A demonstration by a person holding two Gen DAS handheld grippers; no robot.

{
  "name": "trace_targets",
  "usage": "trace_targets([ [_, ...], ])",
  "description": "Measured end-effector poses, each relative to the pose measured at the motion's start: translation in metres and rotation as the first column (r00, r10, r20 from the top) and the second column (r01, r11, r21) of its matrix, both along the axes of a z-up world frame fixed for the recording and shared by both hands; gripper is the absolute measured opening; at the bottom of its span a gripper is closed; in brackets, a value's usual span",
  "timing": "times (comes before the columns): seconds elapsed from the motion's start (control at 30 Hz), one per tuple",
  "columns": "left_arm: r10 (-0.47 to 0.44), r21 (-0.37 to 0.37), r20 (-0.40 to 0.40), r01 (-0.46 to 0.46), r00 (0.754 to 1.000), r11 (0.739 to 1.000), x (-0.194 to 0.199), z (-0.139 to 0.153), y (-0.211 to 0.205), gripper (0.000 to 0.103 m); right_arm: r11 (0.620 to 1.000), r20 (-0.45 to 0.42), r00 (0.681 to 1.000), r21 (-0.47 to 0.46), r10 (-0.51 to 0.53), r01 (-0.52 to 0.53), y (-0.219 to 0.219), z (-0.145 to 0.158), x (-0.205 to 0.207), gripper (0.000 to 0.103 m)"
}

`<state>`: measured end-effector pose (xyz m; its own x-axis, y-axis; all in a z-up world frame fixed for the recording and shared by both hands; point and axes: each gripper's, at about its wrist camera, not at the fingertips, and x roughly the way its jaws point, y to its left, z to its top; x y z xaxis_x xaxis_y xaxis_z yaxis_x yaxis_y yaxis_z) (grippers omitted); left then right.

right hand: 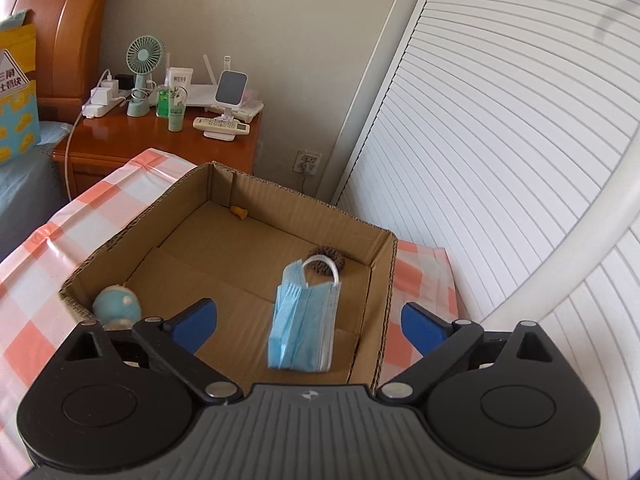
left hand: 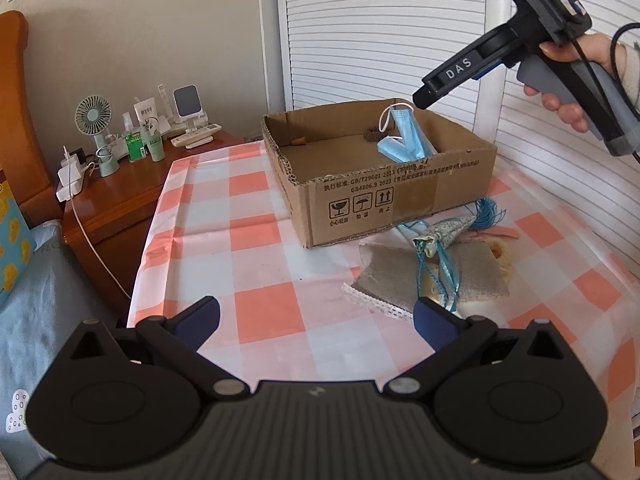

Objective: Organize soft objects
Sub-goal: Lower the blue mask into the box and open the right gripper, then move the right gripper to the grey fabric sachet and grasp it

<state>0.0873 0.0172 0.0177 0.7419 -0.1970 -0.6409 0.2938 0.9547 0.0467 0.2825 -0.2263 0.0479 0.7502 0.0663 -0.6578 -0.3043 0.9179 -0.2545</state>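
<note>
Mask (right hand: 302, 320) loose inside box (right hand: 224, 182)

Soft, even daylight fills both fisheye views, casting faint shadows. Glare gleams on the polished reddish-brown wooden nightstand (left hand: 120, 196). Edges bow and darken at corners; the pale blue pleated face mask (right hand: 302, 320) appears slightly blurred.

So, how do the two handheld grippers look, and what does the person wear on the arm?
Both grippers, left and right, have black linkage arms with silver pivot pins, blue ribbed pads on the fingers and a ribbed grey body. Seen from the side, the right gripper has a grey pistol handle, white "DAS" lettering and a black cable. A pale sleeve shows at the wrist.
</note>
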Motion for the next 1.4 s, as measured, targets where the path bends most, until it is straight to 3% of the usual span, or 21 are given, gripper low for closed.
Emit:
trace_targets([
  [0.23,0.008,0.009,0.000,-0.008,1.000,1.000,-0.008,0.003,-0.001,0.102,0.997,-0.016,1.000,0.076,-0.005,0.006,-0.017,-0.008,-0.044,0.103],
  [0.6,0.002,0.030,-0.012,-0.001,1.000,1.000,-0.009,-0.001,-0.006,0.102,0.989,-0.122,0.991,0.131,-0.057,0.073,-0.023,-0.066,-0.096,0.103],
  [1.03,0.015,0.040,-0.034,-0.014,0.999,0.999,-0.008,-0.007,-0.003,0.102,0.984,-0.200,0.974,0.116,-0.111,0.136,0.007,-0.105,-0.087,0.103],
  [1.4,-0.011,0.045,-0.045,0.013,0.999,0.999,-0.006,-0.011,-0.010,0.102,0.968,-0.209,0.966,0.164,-0.154,0.190,-0.024,-0.105,-0.123,0.103],
])
